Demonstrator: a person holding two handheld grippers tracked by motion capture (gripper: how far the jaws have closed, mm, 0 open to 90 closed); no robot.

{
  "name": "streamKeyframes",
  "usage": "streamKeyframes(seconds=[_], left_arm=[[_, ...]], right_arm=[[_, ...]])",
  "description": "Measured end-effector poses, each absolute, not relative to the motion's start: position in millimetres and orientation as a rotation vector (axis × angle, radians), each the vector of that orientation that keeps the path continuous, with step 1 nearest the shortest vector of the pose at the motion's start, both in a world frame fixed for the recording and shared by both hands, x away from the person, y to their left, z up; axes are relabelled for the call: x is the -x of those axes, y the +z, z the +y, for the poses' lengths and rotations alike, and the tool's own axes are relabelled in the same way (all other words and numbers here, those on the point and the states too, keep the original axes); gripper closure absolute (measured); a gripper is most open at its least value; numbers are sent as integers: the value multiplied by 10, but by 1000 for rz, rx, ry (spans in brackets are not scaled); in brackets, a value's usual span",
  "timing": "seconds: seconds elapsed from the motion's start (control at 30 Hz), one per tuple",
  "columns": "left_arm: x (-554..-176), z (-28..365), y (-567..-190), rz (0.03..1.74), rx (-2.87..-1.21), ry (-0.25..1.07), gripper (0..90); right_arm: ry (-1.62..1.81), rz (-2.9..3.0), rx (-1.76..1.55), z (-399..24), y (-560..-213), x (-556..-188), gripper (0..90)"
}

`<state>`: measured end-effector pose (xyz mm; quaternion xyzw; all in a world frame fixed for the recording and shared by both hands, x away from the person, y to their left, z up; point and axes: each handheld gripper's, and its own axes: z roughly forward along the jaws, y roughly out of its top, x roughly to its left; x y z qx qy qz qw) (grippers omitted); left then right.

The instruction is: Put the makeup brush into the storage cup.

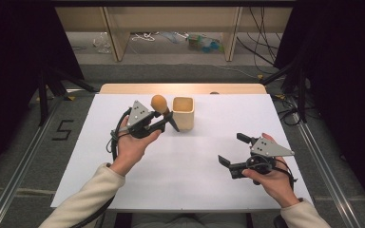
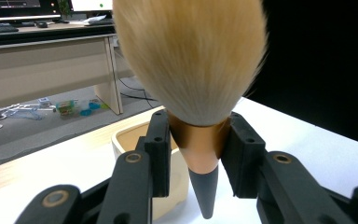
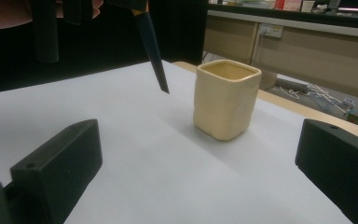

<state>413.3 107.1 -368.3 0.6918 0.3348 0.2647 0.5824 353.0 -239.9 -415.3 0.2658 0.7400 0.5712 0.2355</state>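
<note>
brush (image 2: 191,65): fluffy tan bristle head, copper ferrule, dark tapered handle
brush pose: upright, bristles up, handle tip pointing down, off the table
brush place: just left of the cup in the high view
cup (image 1: 183,113): cream, squarish, open top, upright on the white table

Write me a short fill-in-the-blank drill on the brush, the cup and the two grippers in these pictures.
1. The left gripper is shut on the copper collar of a makeup ____.
2. The brush is held with its bristles up and its dark pointed ____ aimed down.
3. The cream cup stands upright on the white table, and inside it looks ____.
4. The right gripper has its jaws ____, with nothing between them.

Missing words: brush; handle; empty; open
</note>
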Motion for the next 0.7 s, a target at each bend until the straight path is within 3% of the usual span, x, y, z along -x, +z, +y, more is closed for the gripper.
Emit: streamKeyframes(seconds=[0.7], left_arm=[[-4208, 1016, -3598, 772, -1617, 643, 657]], right_arm=[[1576, 2019, -749, -2431, -4171, -3498, 14]])
